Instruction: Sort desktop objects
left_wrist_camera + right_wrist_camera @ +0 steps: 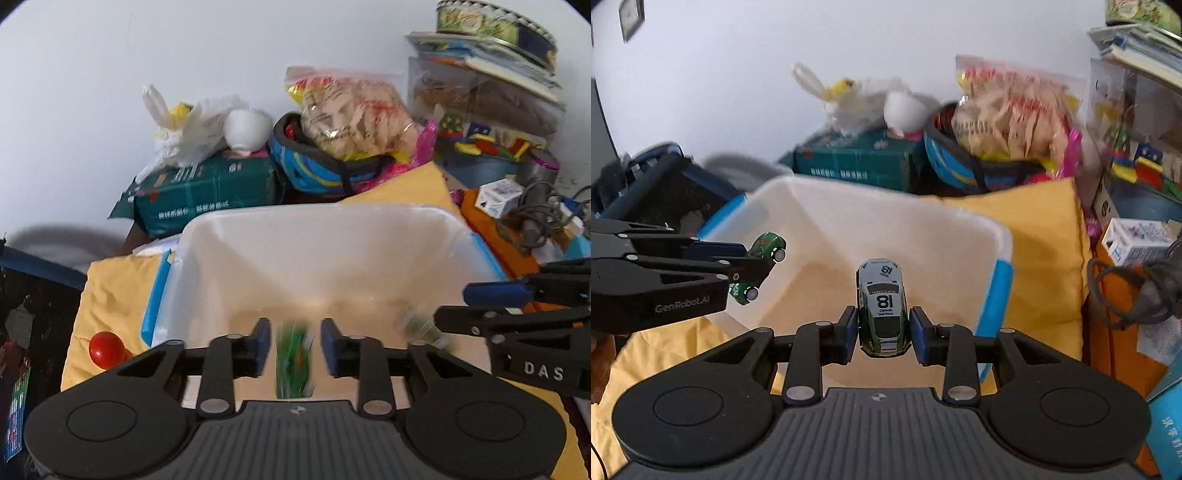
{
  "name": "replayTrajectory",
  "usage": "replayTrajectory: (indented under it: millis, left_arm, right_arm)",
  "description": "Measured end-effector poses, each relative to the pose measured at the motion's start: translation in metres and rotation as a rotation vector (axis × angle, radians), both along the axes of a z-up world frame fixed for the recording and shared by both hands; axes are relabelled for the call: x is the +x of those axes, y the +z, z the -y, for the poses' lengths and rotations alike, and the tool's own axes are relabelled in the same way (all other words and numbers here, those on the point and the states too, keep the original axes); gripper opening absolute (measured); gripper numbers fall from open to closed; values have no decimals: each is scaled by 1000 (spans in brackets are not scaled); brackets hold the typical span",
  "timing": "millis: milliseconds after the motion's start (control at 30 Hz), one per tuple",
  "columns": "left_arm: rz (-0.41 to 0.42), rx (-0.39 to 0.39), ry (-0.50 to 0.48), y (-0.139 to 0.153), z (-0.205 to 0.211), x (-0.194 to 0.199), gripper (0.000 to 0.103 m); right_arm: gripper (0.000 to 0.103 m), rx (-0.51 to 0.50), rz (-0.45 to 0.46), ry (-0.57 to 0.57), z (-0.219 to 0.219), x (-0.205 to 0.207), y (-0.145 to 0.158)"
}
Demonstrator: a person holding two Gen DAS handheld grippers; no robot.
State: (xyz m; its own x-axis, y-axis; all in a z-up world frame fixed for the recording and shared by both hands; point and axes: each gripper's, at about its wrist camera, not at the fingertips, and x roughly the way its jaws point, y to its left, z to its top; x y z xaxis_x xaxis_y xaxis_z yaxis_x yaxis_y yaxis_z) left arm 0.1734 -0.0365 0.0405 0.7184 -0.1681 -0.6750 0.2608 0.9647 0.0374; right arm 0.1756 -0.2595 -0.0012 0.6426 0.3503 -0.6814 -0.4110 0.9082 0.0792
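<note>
We see two toy cars above a white plastic bin [849, 221] with blue rim handles on the yellow-covered counter [1034, 236]. The green car [764, 245] hangs nose-down, wheels facing us, over the bin's left wall. The green-and-grey racer [883, 306], numbered 18, sits level, roof up, over the bin's near edge.

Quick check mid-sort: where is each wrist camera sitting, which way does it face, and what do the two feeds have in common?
Left wrist: rides the left gripper, facing forward and down into the white bin; a blurred green toy car sits between its fingers, and the right gripper enters at right.
Right wrist: rides the right gripper, facing forward and down over the same bin; the number 18 toy car sits between its fingers, and the left gripper enters at left.
Shared: bin, yellow cloth, green box, snack bag.
</note>
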Motion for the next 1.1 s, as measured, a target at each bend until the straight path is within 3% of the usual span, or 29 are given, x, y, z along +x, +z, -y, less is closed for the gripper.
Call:
replayTrajectory:
  millis: [200, 267, 367, 467, 533, 633, 800, 867, 933, 1000, 1100]
  left_arm:
    - [94, -2, -8, 22, -11, -53, 69]
    - [105, 8, -7, 19, -16, -80, 70]
    - [36, -22, -22, -2, -21, -116, 70]
    - [-47, -36, -115, -31, -16, -155, 70]
    - [-87, 50, -186, -52, -2, -179, 60]
    - [-130, 199, -365, -73, 23, -208, 58]
    - [-31, 463, -596, -92, 55, -234, 57]
    - [-10, 510, -665, -97, 62, -232, 53]
    - [-7, 617, -754, -109, 68, -228, 41]
    - [23, 748, -833, -120, 72, -227, 38]
    - [51, 818, -923, -126, 73, -223, 36]
  right_arm:
    - [37, 48, 71, 73, 4, -28, 22]
    - [37, 68, 95, 125, 8, -44, 30]
    - [40, 72, 91, 190, 16, -68, 28]
    - [44, -29, 50, 205, 22, -86, 1]
    - [44, -98, 10, 216, 29, -95, -24]
    - [43, -152, -51, 231, 39, -108, -52]
    - [43, -125, -126, 226, 57, -120, -71]
    - [43, -121, -136, 233, 56, -124, -74]
    - [43, -134, -127, 268, 53, -132, -74]
    - [43, -168, -116, 291, 47, -134, -75]
    - [44, -197, -95, 306, 42, -137, -76]
